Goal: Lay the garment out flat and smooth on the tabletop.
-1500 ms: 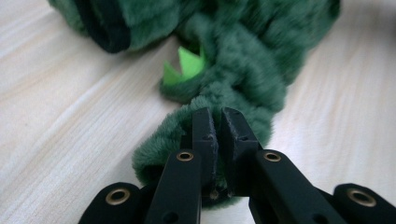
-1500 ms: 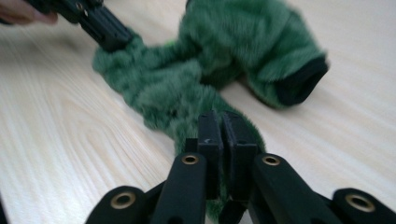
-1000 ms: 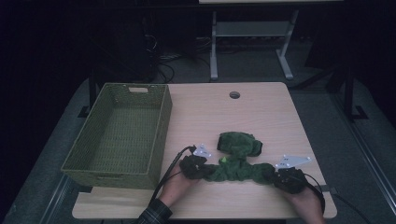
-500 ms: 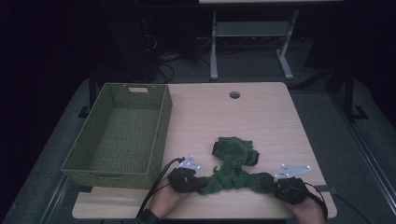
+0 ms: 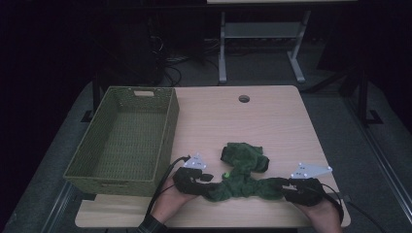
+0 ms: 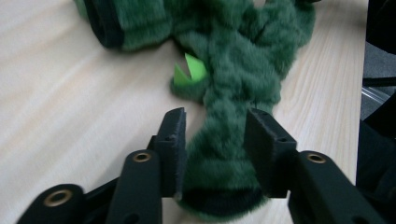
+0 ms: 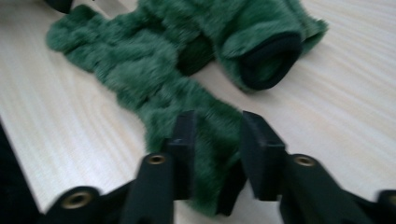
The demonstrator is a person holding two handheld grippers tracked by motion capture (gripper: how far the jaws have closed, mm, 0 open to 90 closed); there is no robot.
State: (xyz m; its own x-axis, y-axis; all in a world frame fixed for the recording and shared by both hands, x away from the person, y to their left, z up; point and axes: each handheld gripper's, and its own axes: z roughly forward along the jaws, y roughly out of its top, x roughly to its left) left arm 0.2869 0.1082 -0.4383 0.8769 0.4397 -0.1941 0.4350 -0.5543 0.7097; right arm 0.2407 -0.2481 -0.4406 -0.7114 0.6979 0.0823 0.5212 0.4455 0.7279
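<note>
Wooden table (image 5: 272, 121); each hand-held gripper (image 6: 215, 140) (image 7: 217, 140) just loosened around green fuzzy garment (image 5: 243, 177).

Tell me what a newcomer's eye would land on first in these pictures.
First, the fuzzy green garment stretched along the near edge of the wooden table, with a bright green tag near its middle. The left gripper and right gripper sit at its two ends; their jaws have just been opening, with fabric between them but the pads no longer pressing it. To the left stands a green woven basket.

Table (image 5: 272, 121) bears basket (image 5: 121, 141) (green), garment (image 5: 243, 177).
</note>
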